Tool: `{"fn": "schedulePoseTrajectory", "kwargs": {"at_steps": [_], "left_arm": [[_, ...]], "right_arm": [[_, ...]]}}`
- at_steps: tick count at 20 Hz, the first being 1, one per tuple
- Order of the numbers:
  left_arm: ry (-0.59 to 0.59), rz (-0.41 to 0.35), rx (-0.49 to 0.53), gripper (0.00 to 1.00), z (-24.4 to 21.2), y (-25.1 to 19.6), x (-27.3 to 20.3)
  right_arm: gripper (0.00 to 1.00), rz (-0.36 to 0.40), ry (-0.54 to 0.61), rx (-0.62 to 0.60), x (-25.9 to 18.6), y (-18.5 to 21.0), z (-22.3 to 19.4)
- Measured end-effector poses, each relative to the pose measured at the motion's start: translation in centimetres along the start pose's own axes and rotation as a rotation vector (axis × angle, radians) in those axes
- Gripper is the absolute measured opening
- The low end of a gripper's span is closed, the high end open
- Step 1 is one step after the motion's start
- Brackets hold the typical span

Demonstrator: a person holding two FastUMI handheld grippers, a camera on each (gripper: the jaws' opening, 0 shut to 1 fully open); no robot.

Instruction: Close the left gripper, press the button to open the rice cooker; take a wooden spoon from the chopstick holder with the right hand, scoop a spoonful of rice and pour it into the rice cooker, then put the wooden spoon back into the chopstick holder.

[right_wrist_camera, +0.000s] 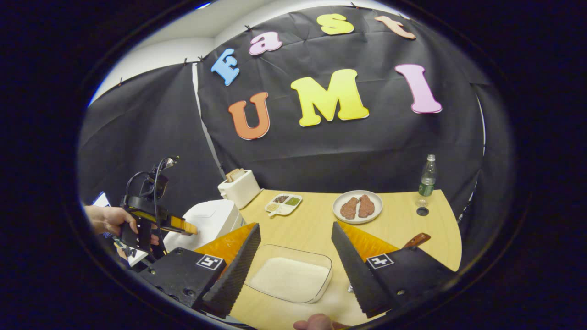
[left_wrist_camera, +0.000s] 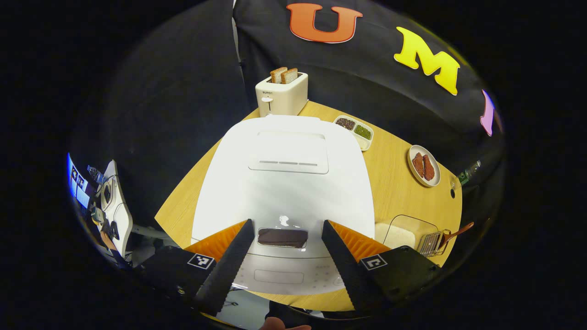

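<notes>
Left gripper spread wide over rice cooker; clench first, then press the near-edge button. Right gripper released, empty.

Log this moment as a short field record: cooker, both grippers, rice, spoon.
rice cooker: white, lid down
left gripper: open, over the cooker's front, fingers either side of the dark button
right gripper: open, empty, above the rice tray
wooden spoon: in the chopstick holder, untouched
table: wood
</notes>
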State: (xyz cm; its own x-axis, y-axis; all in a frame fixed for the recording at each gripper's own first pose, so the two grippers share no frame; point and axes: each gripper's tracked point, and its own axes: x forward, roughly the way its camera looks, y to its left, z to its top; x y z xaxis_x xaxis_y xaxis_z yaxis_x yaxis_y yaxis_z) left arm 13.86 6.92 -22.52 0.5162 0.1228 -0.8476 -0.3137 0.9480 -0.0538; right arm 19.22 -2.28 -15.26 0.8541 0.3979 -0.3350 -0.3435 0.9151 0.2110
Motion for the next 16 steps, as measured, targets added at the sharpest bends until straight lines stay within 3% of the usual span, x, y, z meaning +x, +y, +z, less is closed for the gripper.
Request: {"fn": "schedulePoseTrajectory", "kwargs": {"at_steps": [4, 7, 11, 14, 16], "left_arm": [[-0.079, -0.032, -0.003, 0.98, 0.8, -0.1, -0.4], [-0.196, -0.094, 0.008, 0.96, 2.7, -0.9, -2.1], [-0.412, -0.208, 0.078, 0.95, 4.4, -2.6, -9.9], [-0.598, -0.295, 0.134, 0.94, 3.7, -3.4, -17.2], [-0.707, -0.344, 0.159, 0.94, 2.8, -3.4, -21.8]], "right_arm": [[0.96, -0.046, -0.055, 0.0, -2.5, 0.8, 0.8], [0.98, -0.142, -0.117, -0.024, -5.3, 1.1, 1.3], [0.96, -0.222, -0.196, -0.07, -9.8, 3.9, 2.5], [1.0, -0.268, -0.254, -0.087, -13.6, 5.9, 3.1], [0.96, -0.299, -0.274, -0.08, -16.2, 7.2, 2.8]]}}
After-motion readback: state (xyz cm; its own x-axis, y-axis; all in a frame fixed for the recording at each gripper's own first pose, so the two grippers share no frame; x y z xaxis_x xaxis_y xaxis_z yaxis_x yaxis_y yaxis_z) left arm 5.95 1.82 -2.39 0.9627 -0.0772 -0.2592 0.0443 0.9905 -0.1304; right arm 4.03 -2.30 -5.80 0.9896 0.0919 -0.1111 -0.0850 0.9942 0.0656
